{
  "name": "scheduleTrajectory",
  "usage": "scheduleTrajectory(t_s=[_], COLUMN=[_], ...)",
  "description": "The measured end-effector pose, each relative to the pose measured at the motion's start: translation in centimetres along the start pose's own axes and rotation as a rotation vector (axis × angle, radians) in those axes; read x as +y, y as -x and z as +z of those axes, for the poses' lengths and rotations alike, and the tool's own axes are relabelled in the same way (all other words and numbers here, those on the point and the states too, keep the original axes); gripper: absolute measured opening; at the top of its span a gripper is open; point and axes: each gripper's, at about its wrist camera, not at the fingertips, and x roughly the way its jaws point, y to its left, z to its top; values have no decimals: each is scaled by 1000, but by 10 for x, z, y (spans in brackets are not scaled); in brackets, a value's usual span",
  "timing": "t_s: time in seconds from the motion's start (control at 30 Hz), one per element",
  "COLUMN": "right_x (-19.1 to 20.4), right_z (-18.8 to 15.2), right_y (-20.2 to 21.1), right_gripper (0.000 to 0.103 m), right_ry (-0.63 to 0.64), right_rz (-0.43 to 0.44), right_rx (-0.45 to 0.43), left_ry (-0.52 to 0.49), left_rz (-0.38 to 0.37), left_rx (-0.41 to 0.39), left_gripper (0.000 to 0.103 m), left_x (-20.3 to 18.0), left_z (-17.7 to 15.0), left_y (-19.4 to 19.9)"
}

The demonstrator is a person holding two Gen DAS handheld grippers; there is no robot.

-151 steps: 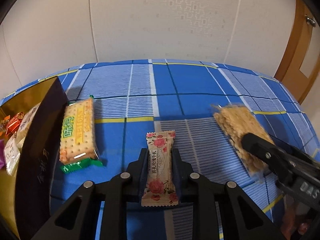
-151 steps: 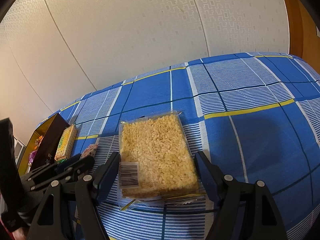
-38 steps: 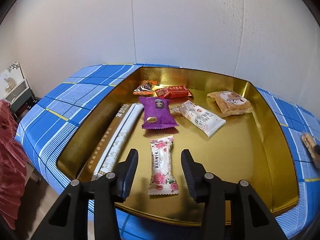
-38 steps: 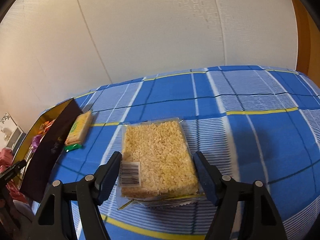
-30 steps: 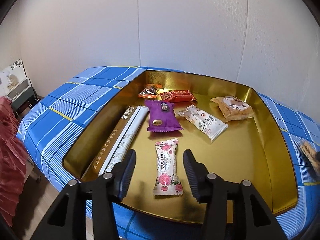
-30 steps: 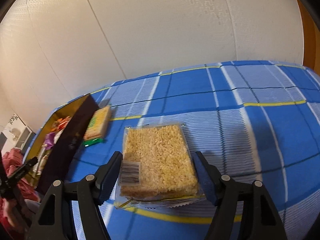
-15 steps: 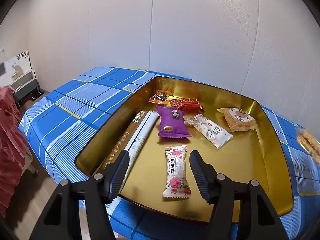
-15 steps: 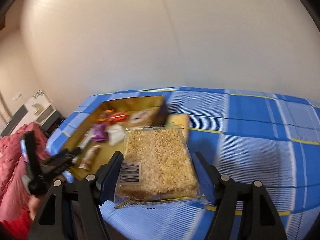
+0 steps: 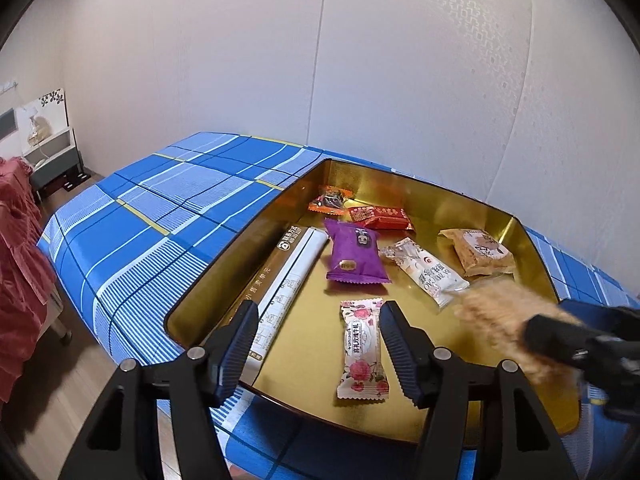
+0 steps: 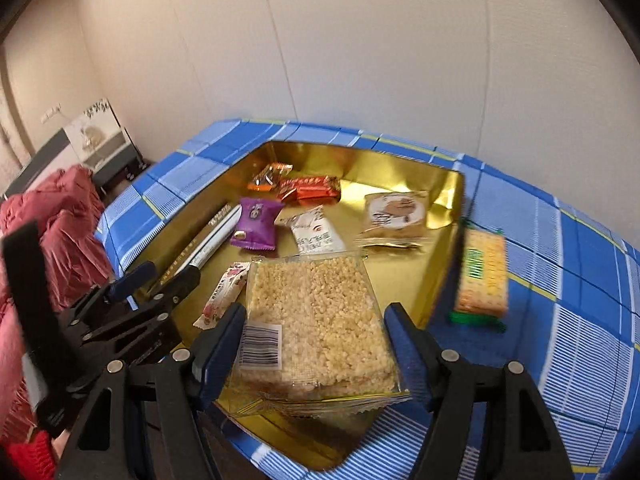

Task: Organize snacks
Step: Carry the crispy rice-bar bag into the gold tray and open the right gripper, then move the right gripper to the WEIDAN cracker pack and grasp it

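My right gripper (image 10: 314,340) is shut on a clear pack of puffed rice cake (image 10: 316,320) and holds it above the near part of the gold tin (image 10: 444,280). That pack shows blurred at the right of the left wrist view (image 9: 508,320). My left gripper (image 9: 318,344) is open and empty above the tin's near edge (image 9: 400,428), over a rose-print candy bar (image 9: 362,350) lying in the tin. It appears at the left of the right wrist view (image 10: 160,280).
Inside the tin lie a purple pack (image 9: 354,254), a red bar (image 9: 380,216), an orange pack (image 9: 330,200), a white pack (image 9: 428,270), a brown biscuit pack (image 9: 478,250) and a long box (image 9: 280,284). A cracker pack (image 10: 482,276) lies on the blue checked cloth (image 10: 580,280) right of the tin.
My right gripper has carried the rice cake pack left to above the tin. My left gripper released the rose candy bar in the tin earlier and has pulled back slightly.
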Motion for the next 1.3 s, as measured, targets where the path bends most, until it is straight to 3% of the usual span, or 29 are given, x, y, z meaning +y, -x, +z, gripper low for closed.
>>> scheduleTrajectory(t_s=[0.27, 0.4, 0.53, 0.67, 0.73, 0.8, 0.97, 1.3], right_x=[11, 8, -13, -66, -91, -105, -114, -98], right_z=[1, 1, -4, -21, -29, -33, -47, -43], right_y=[-33, -16, 14, 43, 41, 26, -6, -14], right_gripper=[73, 73, 73, 73, 73, 73, 73, 70], right_ry=[-36, -29, -63, -219, -276, -280, -250, -229], right_rz=[24, 44, 5, -76, -180, -227, -260, -243], right_rx=[79, 6, -98, -189, -164, -85, 0, -1], left_ry=[2, -3, -12, -28, -36, -47, -93, -93], left_rz=[1, 1, 0, -1, -5, -10, -6, -6], left_rx=[-4, -5, -7, -16, -19, -15, -27, -30], left_gripper=[67, 68, 69, 72, 73, 74, 75, 79], left_x=[1, 0, -3, -7, -10, -14, -22, -23], left_z=[0, 0, -1, -2, -2, -4, -7, -8], left_y=[1, 1, 1, 3, 4, 3, 7, 6])
